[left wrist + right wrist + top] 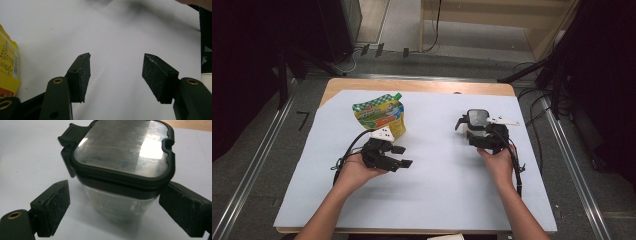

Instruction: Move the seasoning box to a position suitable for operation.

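Observation:
A clear plastic container [477, 120] with a black-rimmed snap lid stands upright on the right of the white sheet [437, 190]. In the right gripper view the container [125, 157] sits between the jaws of my right gripper [120, 212]. The left pad [52, 207] stands clear of its wall, and the other pad lies close beside the lid rim. A yellow and green spouted pouch [379, 116] lies at the left. Just in front of the pouch my left gripper [403, 156] rests open, with bare sheet between its pads [116, 75]. The pouch's edge [8, 67] shows at the left of the left gripper view.
The white sheet covers most of a wooden table [412, 86]. Metal rails [257, 165] run along both sides of the table. Cables [357, 55] and dark equipment stand on the floor beyond the far edge.

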